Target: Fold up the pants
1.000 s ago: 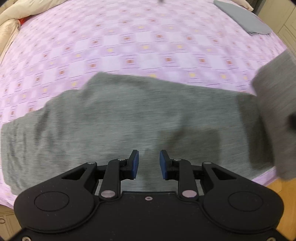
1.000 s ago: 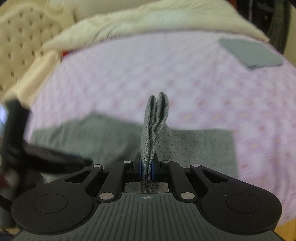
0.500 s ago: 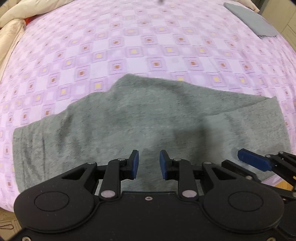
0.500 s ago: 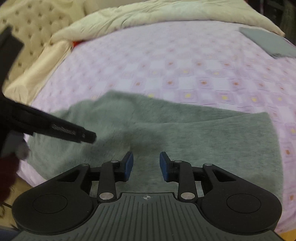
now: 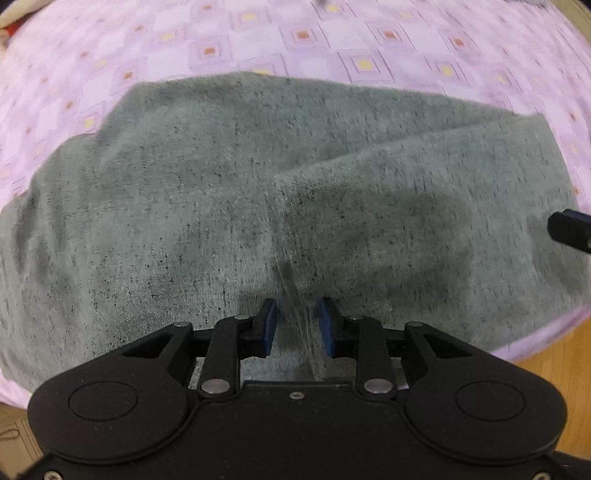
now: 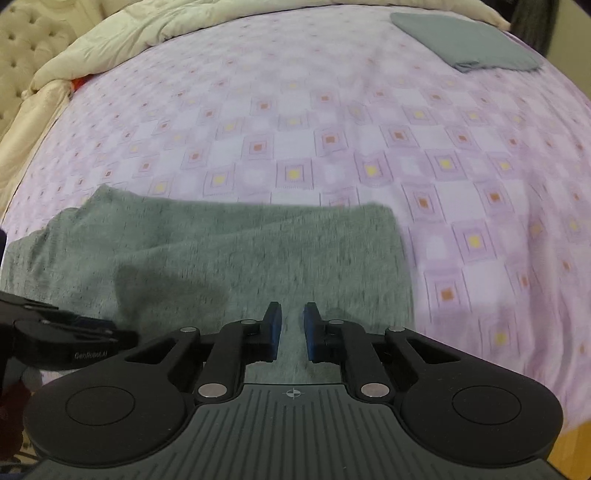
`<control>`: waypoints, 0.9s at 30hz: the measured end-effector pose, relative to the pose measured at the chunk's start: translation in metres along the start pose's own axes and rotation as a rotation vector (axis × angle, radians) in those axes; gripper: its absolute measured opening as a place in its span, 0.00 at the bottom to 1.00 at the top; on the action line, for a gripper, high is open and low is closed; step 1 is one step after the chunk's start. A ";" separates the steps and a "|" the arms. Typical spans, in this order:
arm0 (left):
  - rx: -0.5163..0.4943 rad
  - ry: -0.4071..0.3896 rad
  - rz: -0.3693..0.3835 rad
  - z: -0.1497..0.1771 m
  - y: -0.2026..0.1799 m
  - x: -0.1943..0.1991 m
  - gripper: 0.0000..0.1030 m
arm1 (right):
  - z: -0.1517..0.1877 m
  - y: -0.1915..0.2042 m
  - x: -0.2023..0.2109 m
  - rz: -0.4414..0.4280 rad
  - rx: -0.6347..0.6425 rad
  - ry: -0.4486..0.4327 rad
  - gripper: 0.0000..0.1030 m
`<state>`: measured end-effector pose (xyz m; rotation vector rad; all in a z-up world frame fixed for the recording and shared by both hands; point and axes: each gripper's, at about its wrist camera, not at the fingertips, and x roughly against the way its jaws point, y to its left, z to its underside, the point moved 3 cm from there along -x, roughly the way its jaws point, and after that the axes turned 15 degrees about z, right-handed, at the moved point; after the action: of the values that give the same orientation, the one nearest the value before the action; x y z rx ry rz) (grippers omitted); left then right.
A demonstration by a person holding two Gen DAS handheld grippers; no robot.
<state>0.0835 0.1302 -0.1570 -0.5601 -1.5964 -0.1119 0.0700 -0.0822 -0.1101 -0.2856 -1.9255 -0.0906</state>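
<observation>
Since half a second ago the left gripper (image 5: 297, 325) has dropped much closer to the grey pants (image 5: 258, 192), which now fill most of its view, and the folded-over layer's edge runs from about the centre down toward 6 o'clock, right into the gap between its blue pads. The right gripper (image 6: 292, 330) has shifted toward the pants' right end, so the cloth's right edge now sits at about 3 o'clock of its fingers rather than far off.

Both grippers have their fingers released, with a clear gap between the pads and nothing pinched. The left one hovers low over the seam of the fold; whether its pads touch the cloth cannot be told through the blur. The right gripper's fingers point over the near strip of fabric.

The pants lie flat and folded on the purple checked bedsheet (image 6: 332, 122), along the near edge of the bed. In the right wrist view the left gripper's black body shows at 9 o'clock. A second folded grey garment (image 6: 465, 44) rests well apart at 1 o'clock, and a cream duvet (image 6: 155, 33) is bunched at 11 o'clock.
</observation>
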 end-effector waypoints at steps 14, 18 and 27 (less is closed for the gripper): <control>0.164 -0.058 -0.142 -0.004 0.012 -0.008 0.86 | -0.013 0.008 -0.053 -0.030 0.077 0.098 0.13; 0.203 -0.069 -0.139 0.005 0.031 -0.009 1.00 | -0.006 0.011 -0.050 -0.027 0.099 0.072 0.14; 0.323 -0.088 -0.003 0.014 0.068 -0.010 1.00 | -0.005 0.015 -0.045 -0.079 0.103 0.078 0.43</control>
<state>0.0993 0.1922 -0.1855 -0.3137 -1.6584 0.1682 0.0938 -0.0757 -0.1511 -0.1350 -1.8570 -0.0535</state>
